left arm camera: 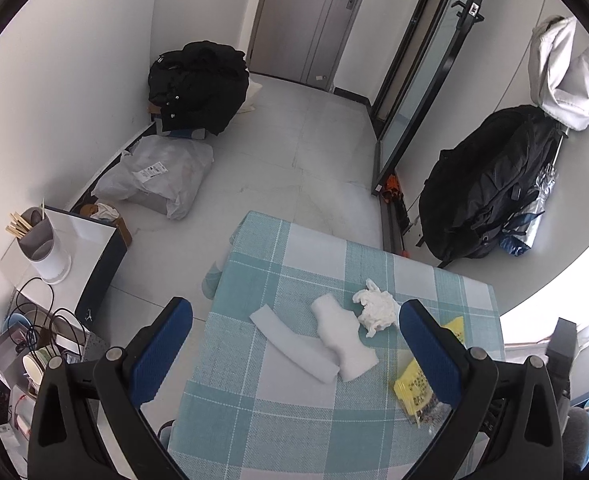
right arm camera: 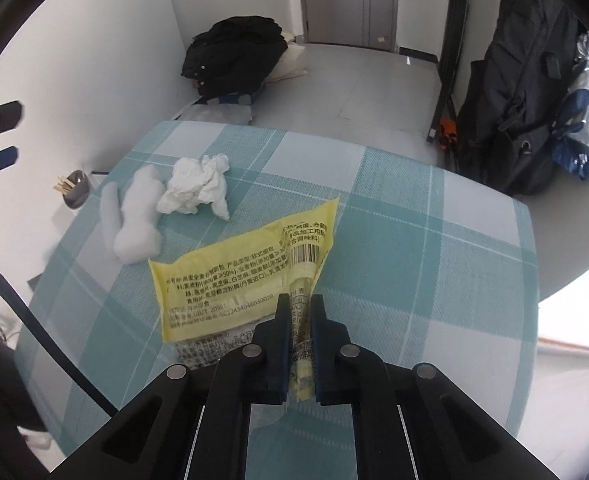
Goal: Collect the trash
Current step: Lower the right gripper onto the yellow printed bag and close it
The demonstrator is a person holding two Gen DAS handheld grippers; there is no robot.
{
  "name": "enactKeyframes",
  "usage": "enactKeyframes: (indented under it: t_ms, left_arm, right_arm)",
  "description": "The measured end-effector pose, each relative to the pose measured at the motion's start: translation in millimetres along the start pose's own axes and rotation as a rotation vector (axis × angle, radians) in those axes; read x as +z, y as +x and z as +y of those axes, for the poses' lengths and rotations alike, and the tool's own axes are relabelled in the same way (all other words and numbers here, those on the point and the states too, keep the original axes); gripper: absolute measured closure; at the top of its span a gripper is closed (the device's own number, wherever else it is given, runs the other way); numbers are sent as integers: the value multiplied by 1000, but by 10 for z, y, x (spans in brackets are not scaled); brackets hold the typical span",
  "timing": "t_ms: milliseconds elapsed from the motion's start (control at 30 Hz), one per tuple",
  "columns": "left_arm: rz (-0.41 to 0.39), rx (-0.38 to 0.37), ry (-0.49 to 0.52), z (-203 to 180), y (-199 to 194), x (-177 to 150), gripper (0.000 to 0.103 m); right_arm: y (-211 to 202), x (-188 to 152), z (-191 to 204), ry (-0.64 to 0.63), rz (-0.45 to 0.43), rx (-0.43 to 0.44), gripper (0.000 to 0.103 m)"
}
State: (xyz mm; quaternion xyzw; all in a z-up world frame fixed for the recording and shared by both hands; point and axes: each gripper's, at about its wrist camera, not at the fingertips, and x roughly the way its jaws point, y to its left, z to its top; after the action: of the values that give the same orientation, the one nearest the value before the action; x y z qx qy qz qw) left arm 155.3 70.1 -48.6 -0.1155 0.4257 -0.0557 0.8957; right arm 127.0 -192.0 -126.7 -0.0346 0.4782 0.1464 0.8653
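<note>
While my right gripper [right arm camera: 299, 312] is clamping a folded edge of the yellow wrapper [right arm camera: 230, 280], most of the wrapper is lying flat on the checked tablecloth [right arm camera: 434, 272]. My left gripper [left arm camera: 294, 320] is hanging spread wide above the cloth, grasping nothing. Beside the wrapper, a crumpled tissue [right arm camera: 196, 190] is touching two white foam pieces [right arm camera: 138, 216]. Off the table, a grey cup [left arm camera: 40, 236] is holding wooden sticks [left arm camera: 19, 224].

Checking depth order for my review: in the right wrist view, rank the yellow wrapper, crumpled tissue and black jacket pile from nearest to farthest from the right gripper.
1. Yellow wrapper, pinched by the right gripper.
2. Crumpled tissue, mid-table, left.
3. Black jacket pile, on the floor near the door.
</note>
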Motion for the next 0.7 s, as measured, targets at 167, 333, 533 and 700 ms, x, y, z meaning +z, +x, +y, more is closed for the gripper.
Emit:
enactKeyframes:
  t_ms: [167,333,533,700]
  left_arm:
    - [-16,11,37,-147,-41,-43,1]
    - [0,21,67,-277,-6,-102,1]
    - [20,53,114,-408,82,-160,1]
    - [25,66,235,-635,135,-64,2]
  right_arm:
    - [-104,-124,-13,-5,0,5,96]
    - [-254,-223,-63,-7,-24,11,96]
    - [-439,-317,-142,2,-52,25,97]
    - [-547,-372,-213,7,-69,21,97]
